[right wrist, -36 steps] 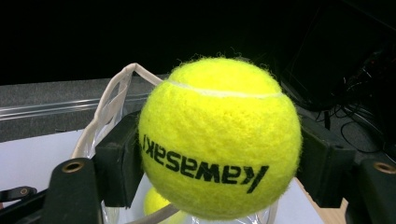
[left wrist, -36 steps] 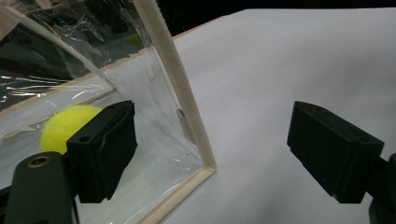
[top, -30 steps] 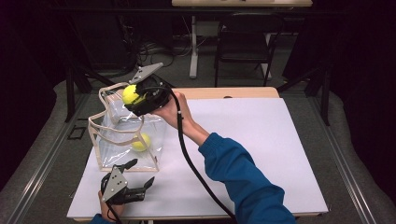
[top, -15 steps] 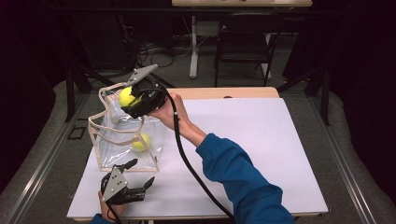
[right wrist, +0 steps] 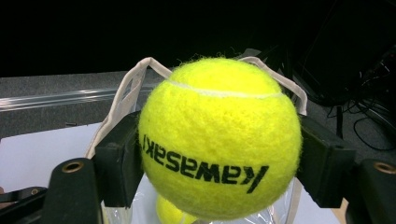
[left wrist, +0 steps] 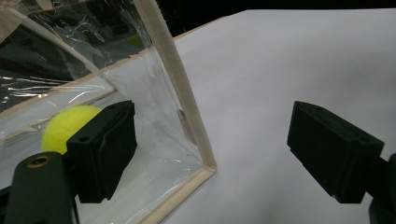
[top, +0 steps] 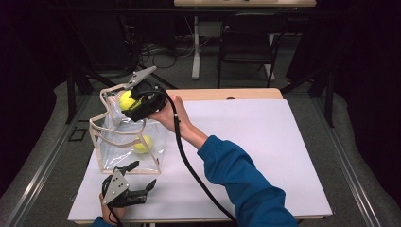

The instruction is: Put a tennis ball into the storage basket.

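Tennis ball (right wrist: 219, 140) is pinched by the right gripper (top: 135, 101) over the clear bag (top: 125, 142); it should be centred before release, while the left gripper's (top: 137, 182) fingers (left wrist: 102, 149) are spread.

Blue long sleeve (top: 236, 175) on right arm. Both grippers black; left gripper (top: 124, 190) with grey three-cornered plate. Thick black cable (top: 189, 165) trails from right gripper (top: 142, 101). Blocky black jaws, brass-ringed screw holes.
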A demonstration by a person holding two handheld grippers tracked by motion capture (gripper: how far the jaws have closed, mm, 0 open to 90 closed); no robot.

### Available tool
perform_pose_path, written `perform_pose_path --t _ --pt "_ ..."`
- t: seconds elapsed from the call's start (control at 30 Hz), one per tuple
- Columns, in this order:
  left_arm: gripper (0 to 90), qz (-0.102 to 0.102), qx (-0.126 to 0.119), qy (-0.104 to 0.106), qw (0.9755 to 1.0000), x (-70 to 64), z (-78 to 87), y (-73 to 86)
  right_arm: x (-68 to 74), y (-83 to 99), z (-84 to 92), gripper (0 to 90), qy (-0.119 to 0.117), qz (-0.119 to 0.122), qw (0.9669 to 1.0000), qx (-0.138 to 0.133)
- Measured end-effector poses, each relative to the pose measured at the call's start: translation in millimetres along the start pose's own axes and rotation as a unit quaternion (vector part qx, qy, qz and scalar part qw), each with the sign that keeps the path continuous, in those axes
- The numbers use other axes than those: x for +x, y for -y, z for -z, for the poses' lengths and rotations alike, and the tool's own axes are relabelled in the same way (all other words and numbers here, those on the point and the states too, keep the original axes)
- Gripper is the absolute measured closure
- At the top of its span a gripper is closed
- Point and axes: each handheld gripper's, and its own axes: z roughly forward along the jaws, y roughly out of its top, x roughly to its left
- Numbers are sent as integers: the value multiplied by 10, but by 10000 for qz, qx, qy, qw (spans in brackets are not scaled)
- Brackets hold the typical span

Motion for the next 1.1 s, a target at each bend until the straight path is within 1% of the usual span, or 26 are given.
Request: perform_pose_path --t 0.43,0.67,0.77,1.1 --pt "158 5 -9 0 10000 -3 1 -1 13 3 -48 260 -60 -42 9999 116" --pt "158 4 -3 6 10000 -1 2 0 29 1 -80 260 -95 -14 9997 223" --pt "158 5 -12 2 10000 -3 4 -1 27 8 -94 260 -120 -41 9997 227" --pt "158 3 1 5 10000 -4 8 -3 42 7 -130 259 -151 -20 9993 331"
